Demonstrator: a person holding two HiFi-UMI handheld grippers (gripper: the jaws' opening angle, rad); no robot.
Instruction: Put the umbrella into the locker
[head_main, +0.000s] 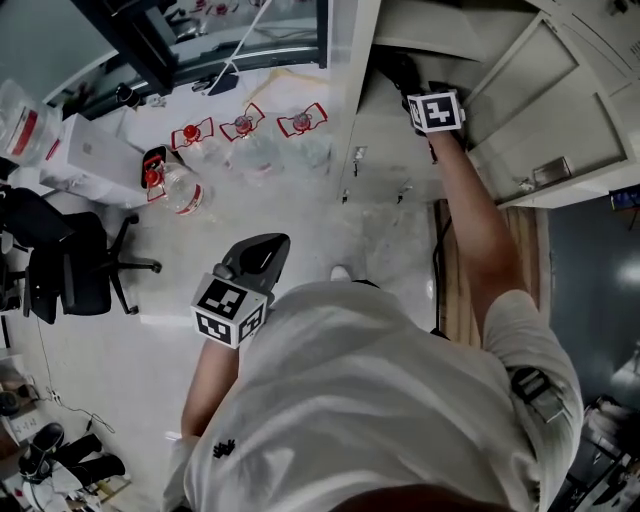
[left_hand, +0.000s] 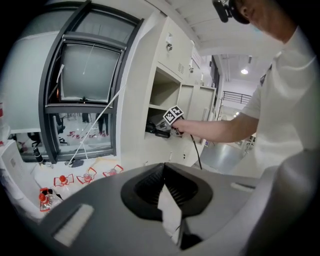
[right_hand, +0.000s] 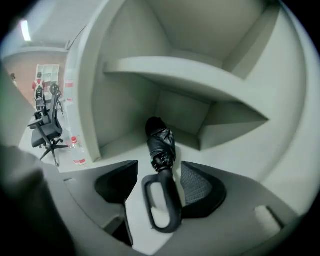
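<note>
Head view, read from its left edge: an office chair (head_main: 70, 265) is seen on the pale floor, and water bottles (head_main: 178, 188) are seen beside it; nearer the middle, the left gripper (head_main: 260, 255) is held low by the person's hip, well apart from the locker (head_main: 400, 140); at the right, the right gripper (head_main: 422, 95) is reached into an open compartment, beside the swung-open door (head_main: 545, 95).

In the left gripper view, the left gripper (left_hand: 163, 167) is shown with its pads pressed together at the tips and nothing caught between them; it is pointed toward the locker (left_hand: 150, 75) and takes no part in the work.

In the right gripper view, the right gripper (right_hand: 160, 164) is shown with its jaws spread. The folded black umbrella (right_hand: 161, 142) is laid on the compartment floor (right_hand: 115, 147) under an inner shelf (right_hand: 175, 70), its tip pointed toward the back wall; its loop handle (right_hand: 162, 205) is lain between the jaws, close against the right pad and clear of the left, so it is not pinched.

The placing step is judged to be all but done, since the umbrella is carried by the locker and not by the claw. A straight pull-back of the right gripper is called for next, with the jaws kept wide so that the loop is not snagged and dragged out; after that, the door may be shut.
</note>
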